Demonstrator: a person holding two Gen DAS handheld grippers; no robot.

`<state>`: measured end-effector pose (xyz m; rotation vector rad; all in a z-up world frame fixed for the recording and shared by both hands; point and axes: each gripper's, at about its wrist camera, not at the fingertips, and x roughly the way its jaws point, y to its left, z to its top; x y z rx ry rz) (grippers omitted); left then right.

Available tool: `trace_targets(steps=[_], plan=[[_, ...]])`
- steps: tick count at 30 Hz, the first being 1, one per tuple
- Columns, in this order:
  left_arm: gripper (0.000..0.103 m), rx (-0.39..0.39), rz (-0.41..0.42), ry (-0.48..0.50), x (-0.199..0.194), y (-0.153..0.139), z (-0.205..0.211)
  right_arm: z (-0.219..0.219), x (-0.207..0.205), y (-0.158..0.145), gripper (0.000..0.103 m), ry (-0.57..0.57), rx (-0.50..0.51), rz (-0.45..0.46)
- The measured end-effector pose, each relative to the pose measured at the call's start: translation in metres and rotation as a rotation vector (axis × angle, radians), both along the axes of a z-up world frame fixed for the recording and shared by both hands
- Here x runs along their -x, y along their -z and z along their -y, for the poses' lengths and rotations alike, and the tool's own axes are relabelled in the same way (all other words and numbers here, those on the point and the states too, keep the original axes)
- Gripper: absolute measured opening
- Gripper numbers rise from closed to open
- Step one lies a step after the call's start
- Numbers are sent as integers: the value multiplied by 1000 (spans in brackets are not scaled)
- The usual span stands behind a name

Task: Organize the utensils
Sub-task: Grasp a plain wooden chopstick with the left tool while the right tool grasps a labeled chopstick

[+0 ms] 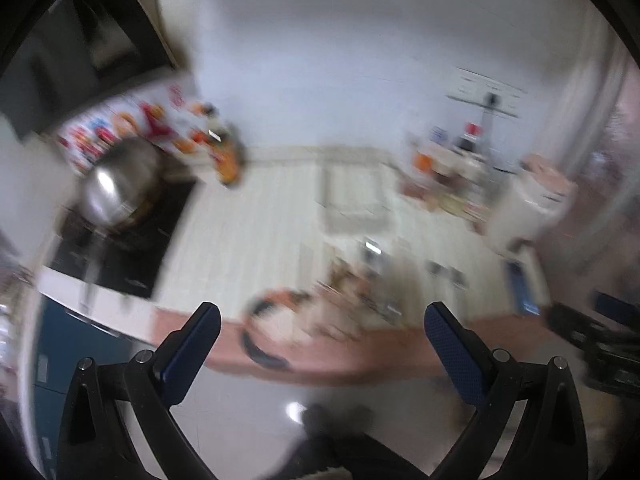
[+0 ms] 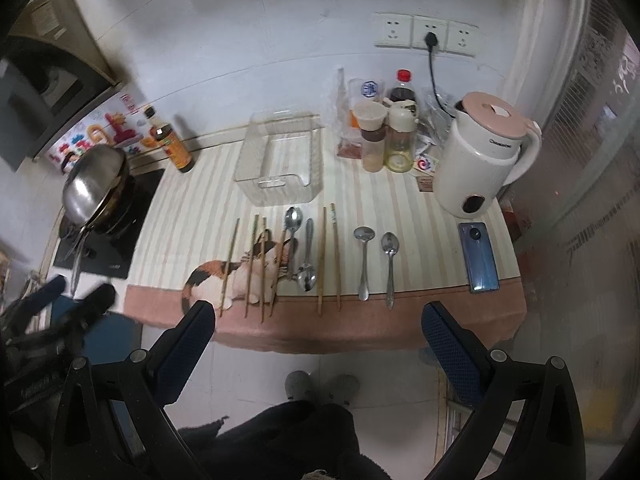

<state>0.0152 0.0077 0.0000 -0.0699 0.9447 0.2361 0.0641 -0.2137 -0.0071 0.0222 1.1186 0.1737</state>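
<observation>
Your right tool (image 2: 318, 318) is spread wide w/ nothing in it, hovering off the worktop (image 2: 192, 208) front edge. Left tool (image 1: 322, 320) likewise wide apart & empty; its view is blurred. Spoons (image 2: 306, 252) & chopsticks (image 2: 322, 260) lie in a row near the front edge, just before the clear bin (image 2: 280, 160).

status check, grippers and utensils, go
Left gripper open, empty. Right gripper open, empty, short of the table. Chopsticks and spoons lie loose on the cloth, clear bin behind them empty. Nothing blocking.
</observation>
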Motion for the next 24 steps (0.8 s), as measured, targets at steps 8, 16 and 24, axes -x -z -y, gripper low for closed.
trace_targets(steps=[8,16,24], plan=[[103,-122,-75,-83,-50,66,-15,1,-53,73,102,58,56,-51],[103,-88,-286,-159,-85,169,-49,-14,-100,170,66,16,99,-183],[98,20,-467,-114,-123,271,-80,-25,-138,249,34,58,86,-257]])
